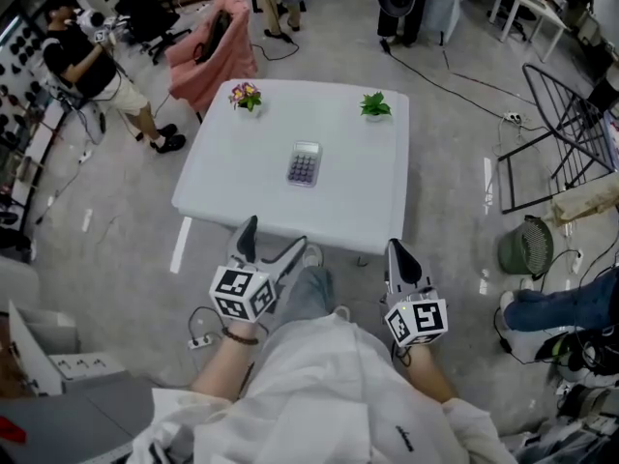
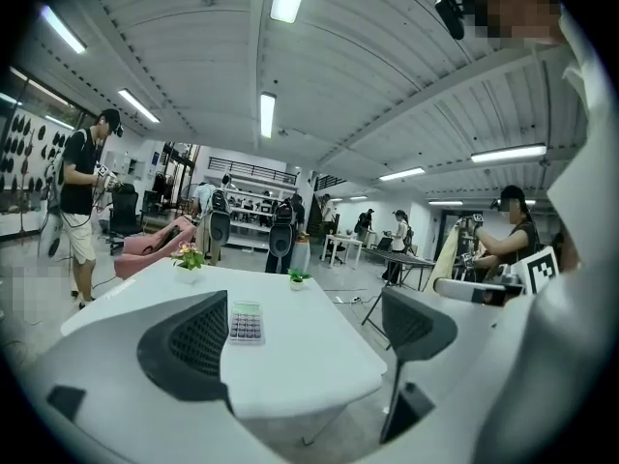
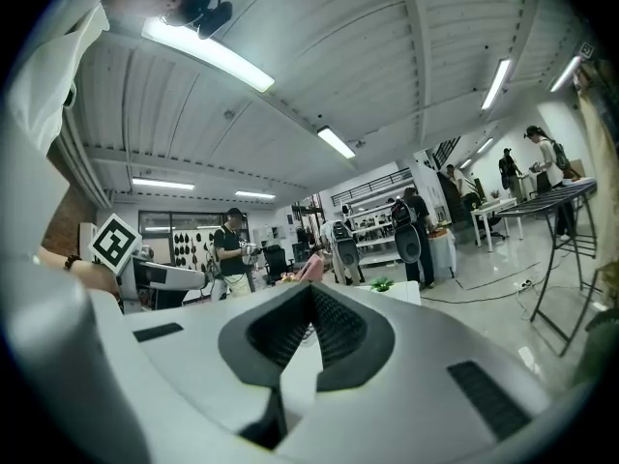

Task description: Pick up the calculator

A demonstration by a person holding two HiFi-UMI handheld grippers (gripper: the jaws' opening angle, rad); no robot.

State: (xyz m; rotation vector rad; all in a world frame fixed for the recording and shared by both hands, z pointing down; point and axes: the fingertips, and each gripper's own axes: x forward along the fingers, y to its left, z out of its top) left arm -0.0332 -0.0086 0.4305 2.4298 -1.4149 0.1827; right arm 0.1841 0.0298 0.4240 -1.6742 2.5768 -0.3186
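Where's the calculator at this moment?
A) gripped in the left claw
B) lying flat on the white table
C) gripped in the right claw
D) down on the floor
B: the calculator lies flat near the middle of the white table, with nothing touching it.

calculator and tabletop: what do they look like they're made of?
Calculator: probably plastic, with a light grey matte casing, darker purplish keys and a pale display strip.
Table: uniform white, smooth top with rounded corners and a soft sheen. Looks like moulded plastic or laminate; can't tell which.
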